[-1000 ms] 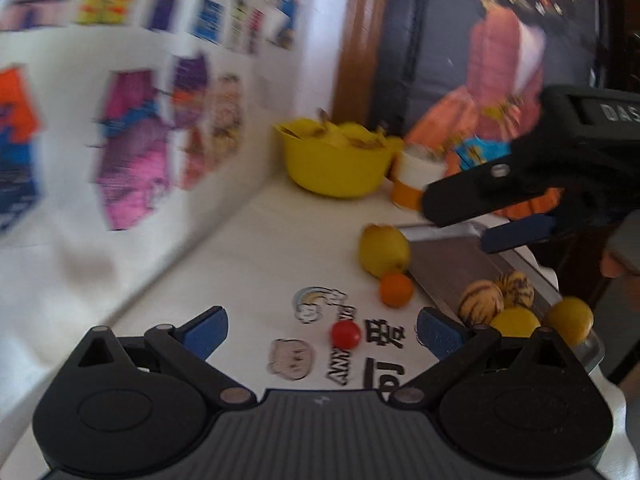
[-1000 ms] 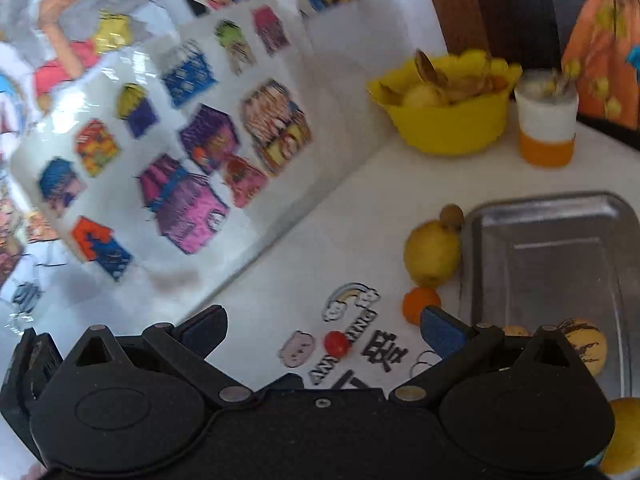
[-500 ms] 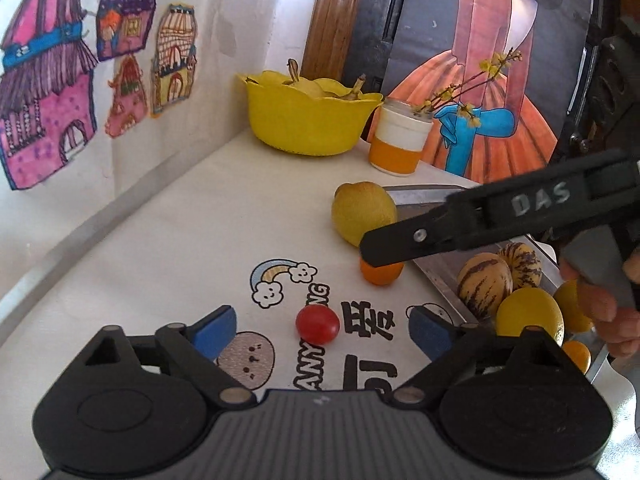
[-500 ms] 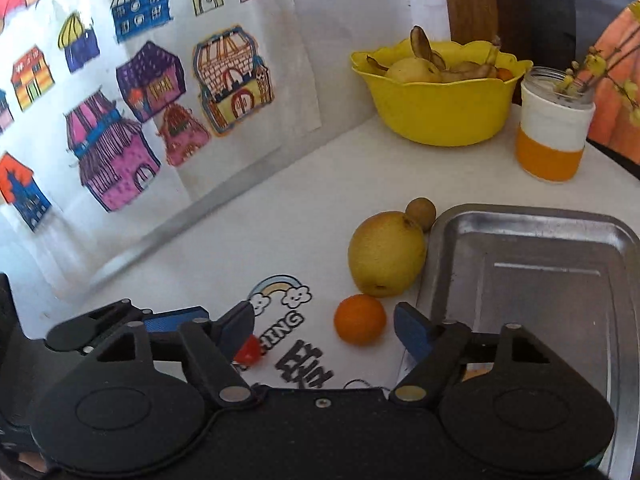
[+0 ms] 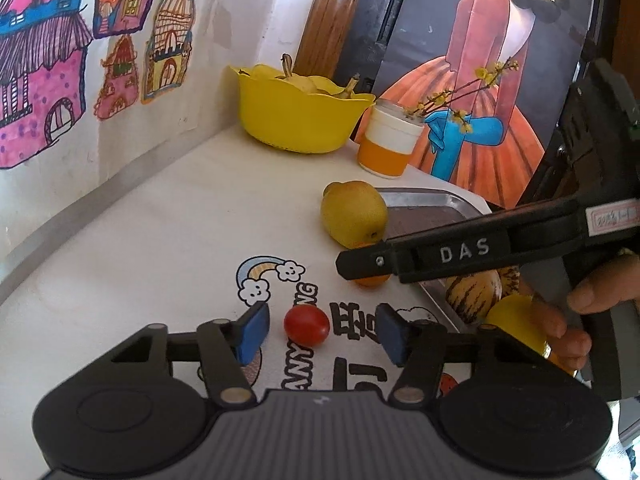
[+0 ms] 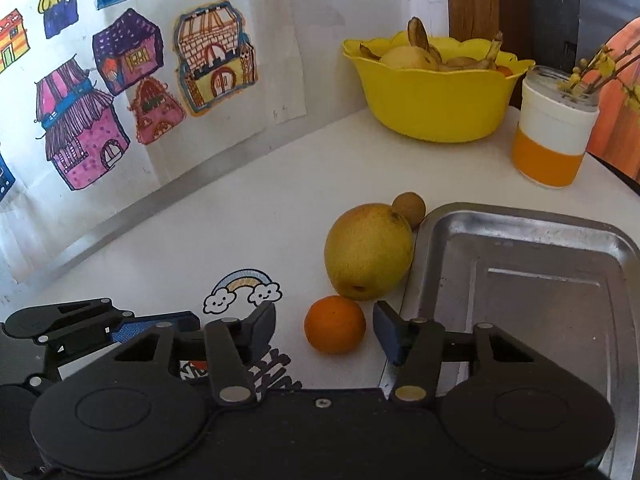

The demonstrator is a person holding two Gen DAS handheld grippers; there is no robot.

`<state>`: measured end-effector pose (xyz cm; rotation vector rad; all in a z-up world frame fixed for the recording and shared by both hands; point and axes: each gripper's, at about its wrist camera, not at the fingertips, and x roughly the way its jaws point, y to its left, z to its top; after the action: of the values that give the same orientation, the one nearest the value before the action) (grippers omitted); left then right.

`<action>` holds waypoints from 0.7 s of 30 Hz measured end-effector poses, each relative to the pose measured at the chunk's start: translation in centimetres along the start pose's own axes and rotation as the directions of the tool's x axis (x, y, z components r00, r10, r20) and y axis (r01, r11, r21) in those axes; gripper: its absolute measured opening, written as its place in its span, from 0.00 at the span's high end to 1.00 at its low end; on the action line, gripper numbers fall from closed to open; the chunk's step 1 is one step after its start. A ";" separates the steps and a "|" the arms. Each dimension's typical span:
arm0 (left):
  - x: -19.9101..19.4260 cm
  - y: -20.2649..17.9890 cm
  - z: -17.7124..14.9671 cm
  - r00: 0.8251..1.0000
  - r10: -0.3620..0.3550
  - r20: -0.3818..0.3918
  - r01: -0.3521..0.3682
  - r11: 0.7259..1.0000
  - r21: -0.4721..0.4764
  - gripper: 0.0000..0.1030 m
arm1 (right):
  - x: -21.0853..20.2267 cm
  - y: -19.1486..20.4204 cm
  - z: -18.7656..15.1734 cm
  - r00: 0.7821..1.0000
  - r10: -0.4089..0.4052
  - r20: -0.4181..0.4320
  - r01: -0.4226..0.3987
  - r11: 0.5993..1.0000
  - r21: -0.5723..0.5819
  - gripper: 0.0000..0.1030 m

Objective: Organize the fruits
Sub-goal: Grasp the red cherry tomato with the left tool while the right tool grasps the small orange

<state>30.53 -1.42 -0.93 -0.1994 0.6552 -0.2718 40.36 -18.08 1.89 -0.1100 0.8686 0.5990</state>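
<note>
**A:** What does the left wrist view give of the room?

**B:** A white table [image 5: 168,240] printed with a rainbow sticker [image 5: 266,280] and black lettering, against a wall hung with drawings of houses [image 5: 52,80]. At the back stand a yellow bowl [image 5: 296,120], an orange-and-white jar [image 5: 390,144] and a painting of an orange gown [image 5: 480,92].

**A:** And the left gripper [image 5: 322,330]?

**B:** Its jaws have just been closing and stand about half open. A cherry tomato [image 5: 306,325] lies on the table between the blue pads [image 5: 252,330], with a gap on each side; nothing is gripped. The right gripper's black arm crosses at right, held by a hand [image 5: 576,312], over striped and yellow fruit on the metal tray [image 5: 424,200].

**A:** The right wrist view?

**B:** Same table; the far part of the tray [image 6: 520,264] is bare. The right gripper [image 6: 324,334] has also just been closing, partly open. A small orange [image 6: 335,330] sits between its pads, apparently untouched. A yellow pear [image 6: 368,256] lies just beyond, beside the tray, with a small brown fruit [image 6: 408,208] behind it.
</note>
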 end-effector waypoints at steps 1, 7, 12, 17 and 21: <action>0.0 0.0 0.0 1.000 0.001 0.000 -0.001 1.000 -0.003 0.41 | 0.0 0.0 0.0 1.000 0.000 0.001 0.000 1.000 -0.002 0.47; 0.0 -0.1 0.0 1.000 0.021 -0.001 -0.021 1.000 -0.001 0.44 | 0.7 0.4 0.1 0.999 -0.018 -0.027 0.017 1.000 -0.015 0.51; 0.0 -0.1 -0.1 1.000 0.028 -0.002 -0.028 1.000 -0.006 0.54 | 0.9 0.3 0.1 0.999 -0.022 -0.042 0.021 1.000 -0.017 0.55; 0.1 -0.1 0.0 1.000 0.029 -0.005 -0.029 1.000 -0.003 0.61 | 1.0 0.2 0.1 0.998 -0.026 -0.050 0.025 1.000 -0.010 0.59; 0.1 0.0 0.0 1.000 0.028 -0.006 -0.028 1.000 -0.008 0.63 | 1.0 0.1 0.1 0.998 -0.034 -0.052 0.034 0.999 -0.012 0.63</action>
<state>30.61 -1.49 -0.98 -0.1970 0.6644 -0.2430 40.84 -17.49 1.24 -0.1509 0.9121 0.5716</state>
